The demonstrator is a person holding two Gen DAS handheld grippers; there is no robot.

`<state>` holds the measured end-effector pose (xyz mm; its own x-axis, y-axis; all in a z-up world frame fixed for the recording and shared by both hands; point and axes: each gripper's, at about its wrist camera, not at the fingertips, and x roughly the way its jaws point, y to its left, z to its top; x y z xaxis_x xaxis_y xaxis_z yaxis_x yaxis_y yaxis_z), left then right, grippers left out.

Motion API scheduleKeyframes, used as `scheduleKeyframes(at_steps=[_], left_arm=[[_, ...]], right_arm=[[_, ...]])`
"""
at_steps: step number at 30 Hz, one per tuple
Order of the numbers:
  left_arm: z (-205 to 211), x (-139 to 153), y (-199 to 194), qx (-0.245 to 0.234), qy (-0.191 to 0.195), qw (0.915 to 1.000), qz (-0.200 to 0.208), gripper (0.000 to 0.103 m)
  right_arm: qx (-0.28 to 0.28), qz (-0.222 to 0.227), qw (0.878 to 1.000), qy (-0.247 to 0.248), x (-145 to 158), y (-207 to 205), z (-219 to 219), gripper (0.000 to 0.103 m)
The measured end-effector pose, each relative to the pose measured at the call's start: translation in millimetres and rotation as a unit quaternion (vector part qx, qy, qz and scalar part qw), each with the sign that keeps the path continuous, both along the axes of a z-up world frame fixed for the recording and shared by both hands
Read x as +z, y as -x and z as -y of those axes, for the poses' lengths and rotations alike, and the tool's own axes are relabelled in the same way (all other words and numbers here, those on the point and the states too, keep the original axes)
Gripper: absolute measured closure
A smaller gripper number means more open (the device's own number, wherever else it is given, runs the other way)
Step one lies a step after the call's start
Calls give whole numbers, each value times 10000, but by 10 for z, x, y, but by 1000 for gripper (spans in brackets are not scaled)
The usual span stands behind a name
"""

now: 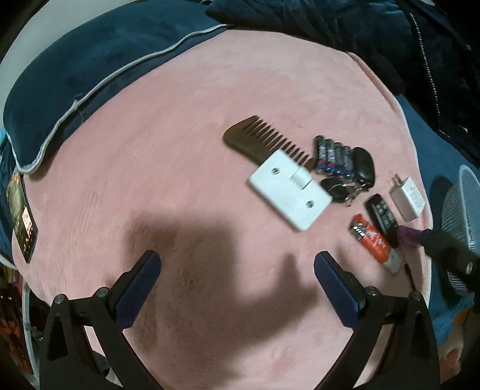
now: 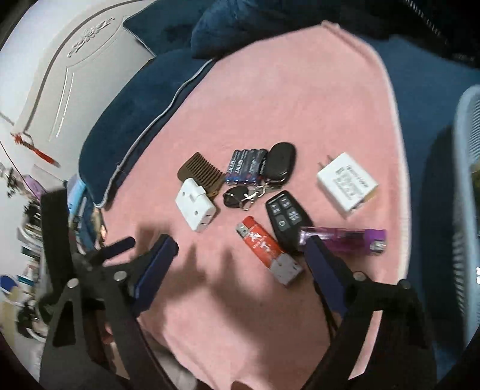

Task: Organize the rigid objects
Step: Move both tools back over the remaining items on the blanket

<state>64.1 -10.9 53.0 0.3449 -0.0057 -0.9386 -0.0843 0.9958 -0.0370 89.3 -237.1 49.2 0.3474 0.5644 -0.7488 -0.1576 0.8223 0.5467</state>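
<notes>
Small objects lie on a pink blanket [image 2: 300,105]: a brown comb [image 1: 258,138], a white switch plate [image 1: 289,187], a pack of batteries [image 2: 246,166], a black key fob with keys [image 2: 280,163], a black remote [image 2: 285,217], a white charger [image 2: 346,183], a red lighter [image 2: 265,247] and a purple lighter [image 2: 345,238]. My left gripper [image 1: 237,261] is open and empty over bare blanket, left of the objects. My right gripper [image 2: 240,244] is open, its fingers either side of the red lighter; the right fingertip [image 2: 312,244] is beside the purple lighter.
A dark blue pillow [image 1: 90,69] with white piping lies along the blanket's far left. A light mesh basket [image 2: 468,180] stands at the right. A phone [image 1: 22,216] lies at the left edge. Dark clothing [image 1: 375,27] is at the back.
</notes>
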Motion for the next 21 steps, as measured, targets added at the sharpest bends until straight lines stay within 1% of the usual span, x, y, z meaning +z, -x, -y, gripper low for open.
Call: scheduleKeyframes(at_steps=[1, 4, 7, 9, 10, 16, 17, 19, 20, 21], left_arm=[[-30, -15, 8, 32, 32, 10000, -8, 1], [-116, -52, 25, 127, 117, 9998, -17, 1], [-185, -85, 31, 217, 210, 9995, -50, 1], [-201, -87, 60, 247, 246, 9994, -63, 1], [-213, -92, 68, 256, 251, 9993, -58, 1], [-297, -85, 85, 331, 290, 9990, -50, 1], [-310, -84, 98, 338, 290, 9990, -60, 1], [-327, -77, 96, 338, 270, 9990, -70, 1], [-340, -66, 107, 329, 255, 9991, -62, 1], [-355, -55, 118, 325, 243, 9992, -48, 1]], right_arm=[[72, -149, 9997, -169, -43, -38, -11, 16], [264, -358, 9983, -388, -115, -86, -73, 16], [381, -411, 9982, -214, -176, -144, -169, 16], [500, -623, 9964, -265, -263, -178, -228, 16], [502, -626, 9966, -187, -286, -196, -242, 16], [519, -329, 9975, 335, -320, -239, -339, 17], [620, -319, 9967, 414, -337, -236, -382, 17], [754, -491, 9941, 606, -390, -201, -425, 17], [833, -470, 9929, 704, -379, -179, -445, 18], [887, -466, 9921, 753, -366, -155, -446, 21]])
